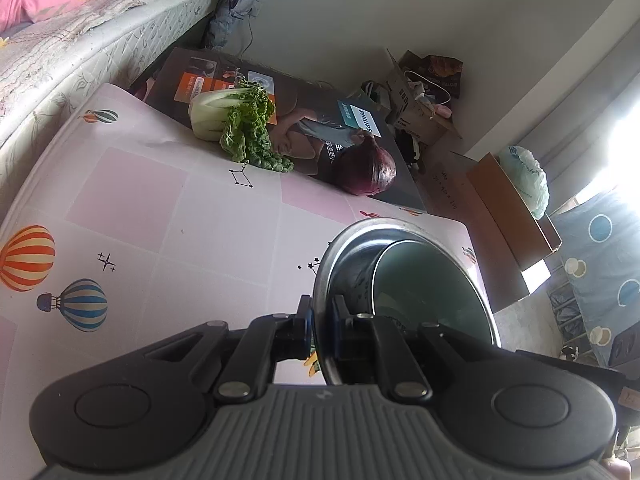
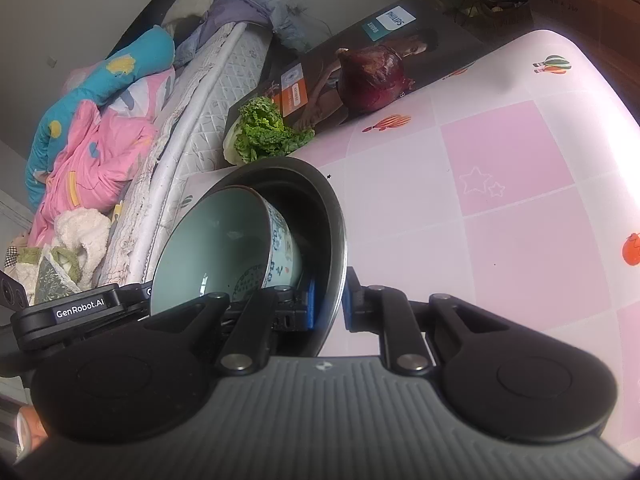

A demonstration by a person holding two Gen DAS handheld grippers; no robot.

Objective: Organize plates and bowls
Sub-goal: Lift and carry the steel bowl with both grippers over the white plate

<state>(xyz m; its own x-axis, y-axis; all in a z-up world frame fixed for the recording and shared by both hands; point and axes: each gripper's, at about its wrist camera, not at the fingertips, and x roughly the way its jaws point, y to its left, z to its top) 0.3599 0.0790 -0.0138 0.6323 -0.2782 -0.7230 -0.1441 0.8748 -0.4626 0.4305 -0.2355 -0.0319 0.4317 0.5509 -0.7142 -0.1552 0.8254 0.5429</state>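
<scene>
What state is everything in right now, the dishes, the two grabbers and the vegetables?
Metal plate: tipped on edge, both grippers clamping its rim.
Ceramic bowl: on its side inside the plate.
Left hand-held gripper: shut on the rim.
Right hand-held gripper: shut on the rim.
Red onion: whole, unpeeled.
Leafy cabbage: lying whole.

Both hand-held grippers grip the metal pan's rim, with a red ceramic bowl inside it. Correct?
Not quite: the bowl is pale green, not red, as the right wrist view shows. The rest holds: left hand-held gripper and right hand-held gripper both clamp the pan's rim.
</scene>
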